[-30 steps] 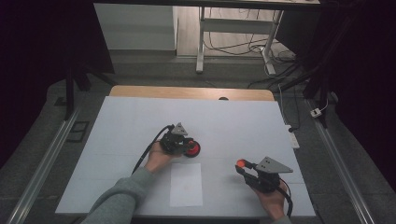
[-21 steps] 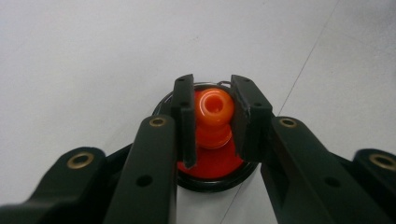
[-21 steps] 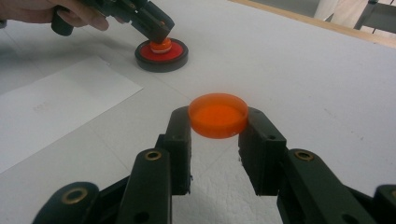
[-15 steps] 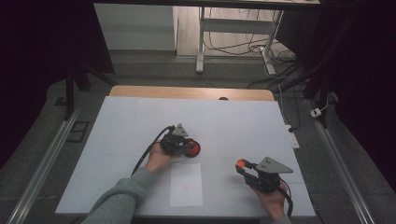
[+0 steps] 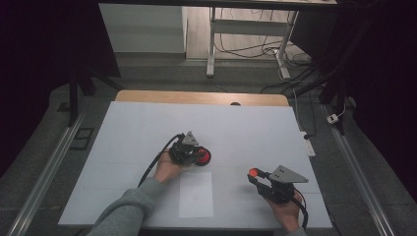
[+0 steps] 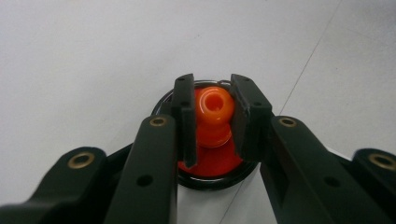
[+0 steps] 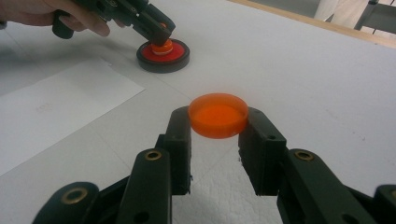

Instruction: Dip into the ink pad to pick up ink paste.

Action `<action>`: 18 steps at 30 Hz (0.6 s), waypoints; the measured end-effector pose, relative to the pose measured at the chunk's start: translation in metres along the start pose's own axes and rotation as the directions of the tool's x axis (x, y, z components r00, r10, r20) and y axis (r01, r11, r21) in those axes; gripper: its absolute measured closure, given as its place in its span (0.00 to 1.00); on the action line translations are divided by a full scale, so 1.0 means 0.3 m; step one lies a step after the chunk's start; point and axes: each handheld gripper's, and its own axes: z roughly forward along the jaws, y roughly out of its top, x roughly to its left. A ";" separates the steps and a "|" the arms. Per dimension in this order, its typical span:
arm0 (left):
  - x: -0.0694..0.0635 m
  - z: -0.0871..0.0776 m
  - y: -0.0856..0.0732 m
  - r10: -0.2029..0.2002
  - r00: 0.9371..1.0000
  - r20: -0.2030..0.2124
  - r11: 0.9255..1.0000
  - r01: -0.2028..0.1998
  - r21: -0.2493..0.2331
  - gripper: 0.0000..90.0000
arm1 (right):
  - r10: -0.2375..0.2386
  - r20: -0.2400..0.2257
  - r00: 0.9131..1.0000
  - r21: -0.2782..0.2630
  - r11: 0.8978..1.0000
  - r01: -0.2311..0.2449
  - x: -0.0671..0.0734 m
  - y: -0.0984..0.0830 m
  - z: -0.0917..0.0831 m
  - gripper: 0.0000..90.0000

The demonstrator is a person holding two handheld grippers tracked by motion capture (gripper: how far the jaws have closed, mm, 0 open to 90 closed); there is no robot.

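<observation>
Two claws clamped, left claw (image 6: 212,116) on orange knob (image 6: 214,105), right claw (image 7: 218,135) on orange cap (image 7: 218,115)

A: Where's the knob (image 6: 213,103)?
B: On the round base (image 5: 203,157) at table (image 5: 246,128) centre. The paper sheet (image 5: 196,194) lies at its six o'clock.
A: And the small cap (image 7: 218,115)?
B: At the base's four o'clock, right of the sheet.
</observation>
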 end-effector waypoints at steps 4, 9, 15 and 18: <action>-0.002 0.000 -0.001 0.004 1.000 -0.004 1.000 -0.004 -0.001 0.81 | 0.000 0.001 1.000 0.000 1.000 0.000 0.000 0.000 -0.001 0.71; -0.005 0.000 -0.002 0.009 1.000 -0.010 1.000 -0.009 -0.002 0.81 | 0.000 -0.001 1.000 0.001 1.000 0.000 0.001 0.000 0.001 0.71; -0.008 0.001 -0.004 0.012 1.000 -0.015 1.000 -0.012 -0.007 0.81 | 0.000 0.001 1.000 0.000 1.000 0.000 0.001 0.000 0.000 0.71; -0.007 0.000 -0.005 0.015 1.000 -0.014 1.000 -0.015 -0.006 0.81 | 0.001 0.000 1.000 0.000 1.000 -0.001 0.000 0.000 -0.001 0.72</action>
